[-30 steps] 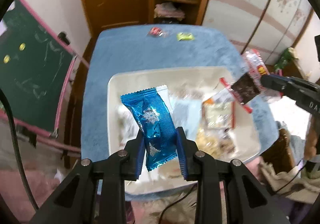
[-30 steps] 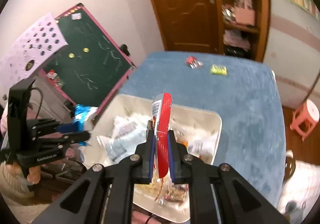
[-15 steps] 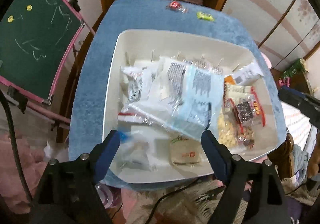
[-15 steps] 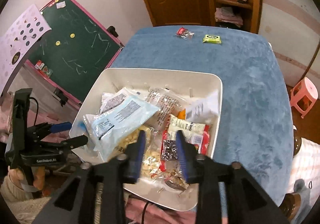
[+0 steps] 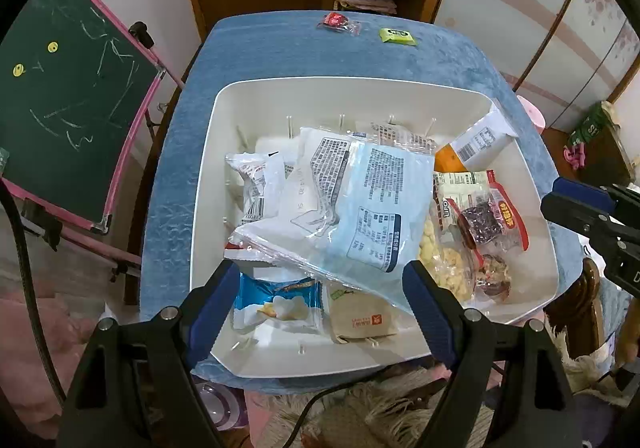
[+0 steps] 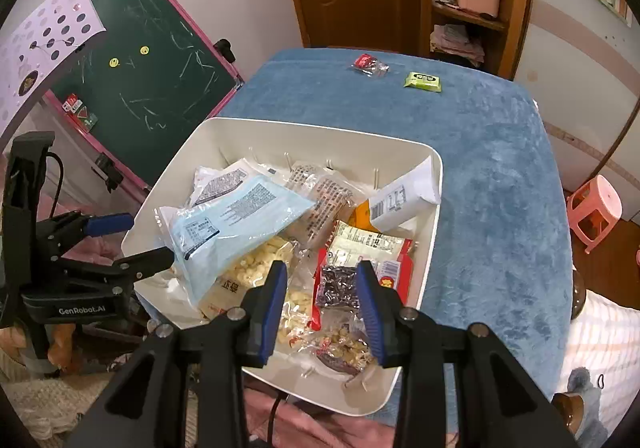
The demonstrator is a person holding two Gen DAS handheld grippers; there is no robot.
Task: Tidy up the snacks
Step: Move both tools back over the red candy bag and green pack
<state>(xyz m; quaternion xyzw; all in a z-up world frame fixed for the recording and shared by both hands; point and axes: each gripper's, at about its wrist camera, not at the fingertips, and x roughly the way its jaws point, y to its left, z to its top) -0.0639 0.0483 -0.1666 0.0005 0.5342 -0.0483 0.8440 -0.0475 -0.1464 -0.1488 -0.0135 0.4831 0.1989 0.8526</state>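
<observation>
**Both grippers empty over a full snack bin**

We see the white bin [image 5: 516, 135] sitting at the near edge of the table [image 5: 280, 47], which is covered in blue cloth. It is heaped with packets. A large pale-blue bag [image 5: 360, 215] printed with dark text lies slanted across the middle, on top of clear and white wrappers. At the bin's near left corner lies a small blue-and-white packet [image 5: 276, 306], with a tan packet [image 5: 360, 320] just beside it. Along the right side lies a red-edged packet [image 6: 360, 280] with dark contents, on a clear bag of pale puffs [image 6: 256, 268].

Our left gripper [image 5: 320, 300] hangs over the bin's near edge, its jaws spread wide and holding nothing. Our right gripper [image 6: 322, 288] is also parted and empty, just over the red-edged packet.

Near the table's far edge, a red candy [image 6: 368, 63] and a green packet [image 6: 423, 81] lie apart from the bin.
</observation>
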